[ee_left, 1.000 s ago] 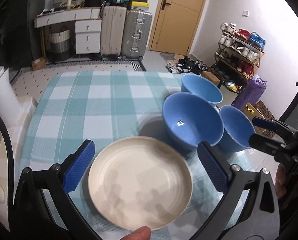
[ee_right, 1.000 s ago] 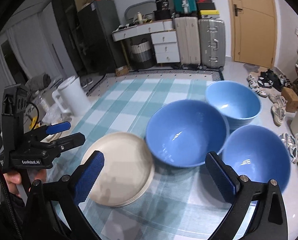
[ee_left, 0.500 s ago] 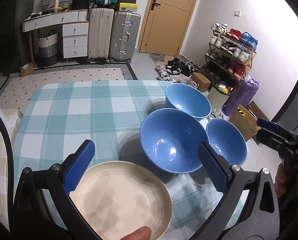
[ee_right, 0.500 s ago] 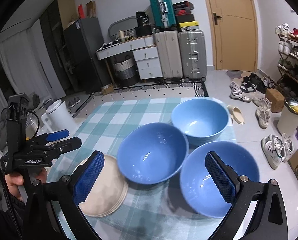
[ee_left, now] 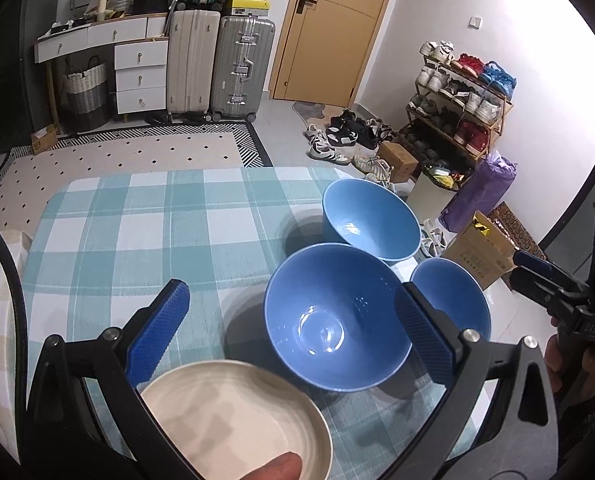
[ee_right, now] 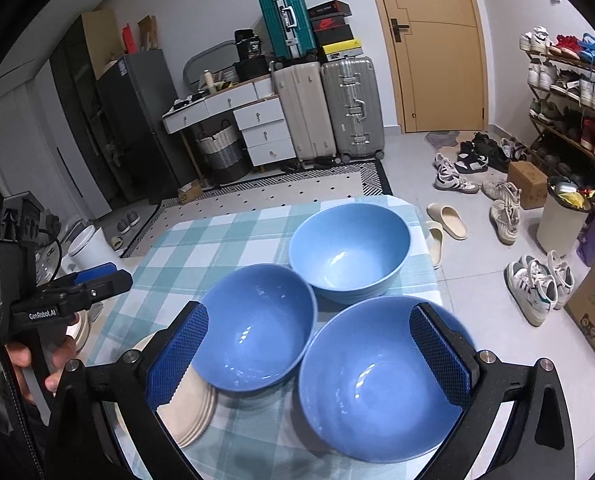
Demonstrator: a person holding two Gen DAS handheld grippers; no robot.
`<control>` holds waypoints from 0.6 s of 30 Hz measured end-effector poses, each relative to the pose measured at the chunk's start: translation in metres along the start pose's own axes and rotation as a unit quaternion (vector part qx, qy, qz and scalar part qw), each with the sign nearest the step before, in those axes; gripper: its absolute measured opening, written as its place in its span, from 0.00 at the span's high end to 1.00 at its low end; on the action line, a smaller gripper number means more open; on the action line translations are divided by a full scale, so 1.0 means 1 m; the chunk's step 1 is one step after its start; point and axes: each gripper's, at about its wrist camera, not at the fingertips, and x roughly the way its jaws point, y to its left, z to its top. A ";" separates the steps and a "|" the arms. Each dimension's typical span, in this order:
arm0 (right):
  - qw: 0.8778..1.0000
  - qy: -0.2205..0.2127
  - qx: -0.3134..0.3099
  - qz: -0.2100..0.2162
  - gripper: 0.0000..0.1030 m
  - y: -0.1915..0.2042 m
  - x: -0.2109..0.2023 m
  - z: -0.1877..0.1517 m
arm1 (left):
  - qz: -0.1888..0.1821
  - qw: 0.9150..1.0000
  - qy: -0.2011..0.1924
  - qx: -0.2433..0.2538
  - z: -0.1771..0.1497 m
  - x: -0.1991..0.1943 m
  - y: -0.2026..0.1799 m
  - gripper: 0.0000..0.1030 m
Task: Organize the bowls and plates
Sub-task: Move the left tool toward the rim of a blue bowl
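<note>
We hold the left tool [ee_left: 291,316] with its blue-padded fingers spread wide, gripping nothing and touching nothing. From its camera, the stack of cream round plates [ee_left: 237,420] lies at 6 o'clock, close under the tool, and the middle deep blue bowl [ee_left: 337,316] sits just beyond at about 1 o'clock, seen between the fingers. The lighter blue bowl at the far edge [ee_left: 371,218] stands past it at 1 o'clock, and the third deep blue bowl [ee_left: 451,300] shows at 3 o'clock, partly hidden behind the tool's right-hand finger. All rest on the surface with the teal and white checked cloth [ee_left: 137,232].

Our right tool [ee_right: 309,354] is also spread wide and holds nothing. In its camera the third deep blue bowl [ee_right: 381,380] lies right below it, between the two fingers; whether a pad touches the rim we cannot tell. The middle deep blue bowl [ee_right: 257,326] sits at 10 o'clock, just beside the third one and overlapping the cream plates [ee_right: 189,408], whose stacked edges show at 8 o'clock. The lighter blue bowl [ee_right: 349,252] stands at 12 o'clock, close behind both. The left tool [ee_right: 97,280] appears at 9 o'clock in this view, above the checked cloth [ee_right: 201,240].
</note>
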 end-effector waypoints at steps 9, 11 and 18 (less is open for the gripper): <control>1.000 0.007 0.011 -0.015 0.00 -0.020 0.013 0.012 | -0.003 1.000 0.014 0.004 0.019 0.031 -0.009 0.01; 1.000 0.007 0.012 -0.019 0.00 -0.022 0.014 0.014 | -0.005 1.000 0.016 0.004 0.022 0.037 -0.010 0.01; 0.999 0.011 0.030 -0.038 0.00 -0.043 0.023 0.025 | -0.005 1.000 0.028 0.007 0.030 0.064 -0.008 0.01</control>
